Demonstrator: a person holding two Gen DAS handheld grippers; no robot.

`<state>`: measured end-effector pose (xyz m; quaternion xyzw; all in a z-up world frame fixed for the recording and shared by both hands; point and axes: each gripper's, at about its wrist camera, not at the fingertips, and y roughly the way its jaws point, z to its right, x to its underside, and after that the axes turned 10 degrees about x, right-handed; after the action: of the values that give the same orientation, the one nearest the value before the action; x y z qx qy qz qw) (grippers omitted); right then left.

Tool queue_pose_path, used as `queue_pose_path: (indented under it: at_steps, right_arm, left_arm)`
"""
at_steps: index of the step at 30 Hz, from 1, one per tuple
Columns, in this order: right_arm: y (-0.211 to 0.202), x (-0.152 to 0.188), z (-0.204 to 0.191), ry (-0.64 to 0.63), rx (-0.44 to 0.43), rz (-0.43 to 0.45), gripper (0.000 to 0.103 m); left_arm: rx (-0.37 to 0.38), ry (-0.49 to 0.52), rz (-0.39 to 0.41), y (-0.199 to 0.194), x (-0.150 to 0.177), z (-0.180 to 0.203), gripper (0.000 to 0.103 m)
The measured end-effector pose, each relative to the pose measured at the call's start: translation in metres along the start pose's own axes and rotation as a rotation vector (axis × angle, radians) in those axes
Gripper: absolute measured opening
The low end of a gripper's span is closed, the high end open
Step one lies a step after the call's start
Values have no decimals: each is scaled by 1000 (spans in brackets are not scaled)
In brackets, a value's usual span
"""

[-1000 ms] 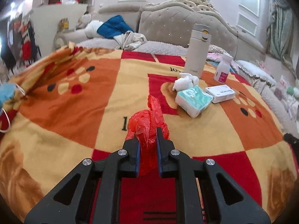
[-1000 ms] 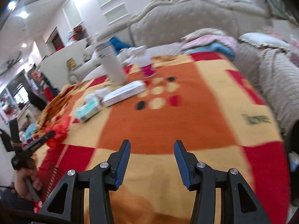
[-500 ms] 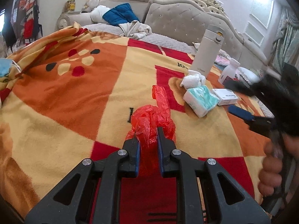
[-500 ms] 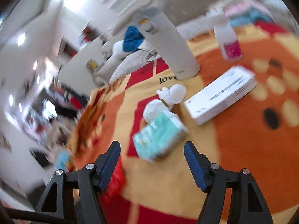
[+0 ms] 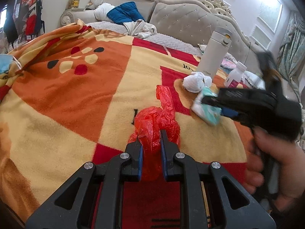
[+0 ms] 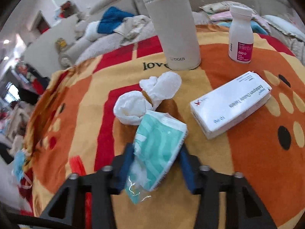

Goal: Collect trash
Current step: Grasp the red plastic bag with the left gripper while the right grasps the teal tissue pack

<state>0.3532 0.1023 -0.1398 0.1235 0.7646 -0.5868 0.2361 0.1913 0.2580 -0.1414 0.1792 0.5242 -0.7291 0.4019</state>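
Note:
A crumpled red plastic bag [image 5: 156, 118] lies on the orange, yellow and red blanket [image 5: 76, 95], and my left gripper [image 5: 150, 141] is shut on its near end. To its right a teal and white tissue pack [image 6: 160, 139] lies beside a wad of white tissue [image 6: 148, 99]. My right gripper [image 6: 155, 152] straddles the pack, its jaws closing, and the blue pads touch both long sides. In the left wrist view the same right gripper [image 5: 215, 105], held by a hand [image 5: 276, 168], covers part of the tissue pack [image 5: 202, 110].
Behind the pack stand a white thermos [image 6: 175, 28] and a small white bottle with a pink label [image 6: 241, 36]. A white medicine box [image 6: 230, 103] lies to the right. A blue face mask [image 5: 4, 63] sits at the blanket's left edge. A tufted headboard [image 5: 190, 22] and clothes lie beyond.
My right gripper swept left across the blanket, came down over the tissue pack and narrowed its jaws onto it. The left gripper stayed put, still holding the red bag.

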Motion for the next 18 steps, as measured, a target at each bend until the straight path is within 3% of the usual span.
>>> queue_pose_path:
  at_steps: [5,10,13,18]
  right_arm:
    - [-37,20,45,-32,-71,28,34]
    - [-96,66,111,-78,-149,62,34]
    - [-123,93,144,-146,-132,93,34]
    - [-154,132,181,-236,-144,193,34]
  left_arm:
    - [-3,1,-2,1,-1,0,14]
    - [-32,32,-1,1,0,5,13]
    - [-57,81,-12,-2,6,24,12]
    - [-8,97,-39,-15,27,84,12]
